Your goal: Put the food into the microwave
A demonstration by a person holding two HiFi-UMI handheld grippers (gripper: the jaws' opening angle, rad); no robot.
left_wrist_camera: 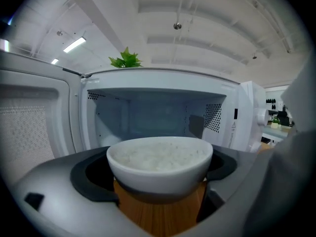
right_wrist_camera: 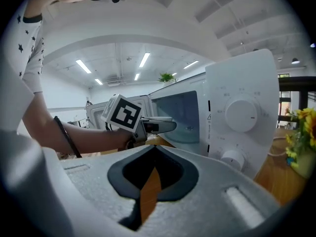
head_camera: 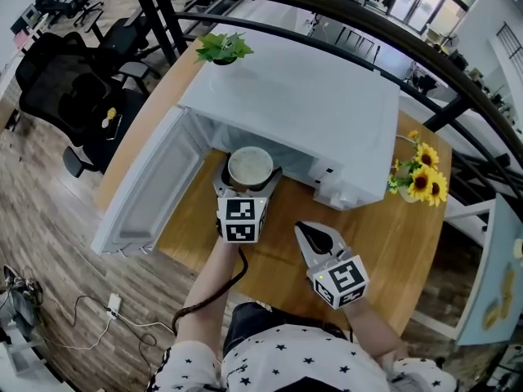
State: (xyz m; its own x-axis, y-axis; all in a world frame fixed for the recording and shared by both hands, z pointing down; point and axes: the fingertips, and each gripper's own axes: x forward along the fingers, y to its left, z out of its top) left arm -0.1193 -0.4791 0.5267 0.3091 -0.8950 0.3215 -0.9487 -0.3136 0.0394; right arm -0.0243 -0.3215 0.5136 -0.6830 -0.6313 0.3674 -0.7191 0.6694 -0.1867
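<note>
A white bowl of rice (head_camera: 250,164) hangs just in front of the open white microwave (head_camera: 302,96), with my left gripper (head_camera: 250,183) shut on its sides. In the left gripper view the bowl (left_wrist_camera: 159,157) sits between the dark jaw pads above the wooden table, facing the empty cavity (left_wrist_camera: 153,117). The microwave door (head_camera: 147,190) is swung wide to the left. My right gripper (head_camera: 315,235) hovers over the table to the right of the bowl, shut with nothing in it; its jaws meet at the tip (right_wrist_camera: 154,154).
A small green plant (head_camera: 222,49) stands on top of the microwave. Sunflowers in a vase (head_camera: 421,178) sit at the table's right, next to the control panel with knobs (right_wrist_camera: 241,115). Black office chairs (head_camera: 73,80) stand left of the wooden table (head_camera: 274,260).
</note>
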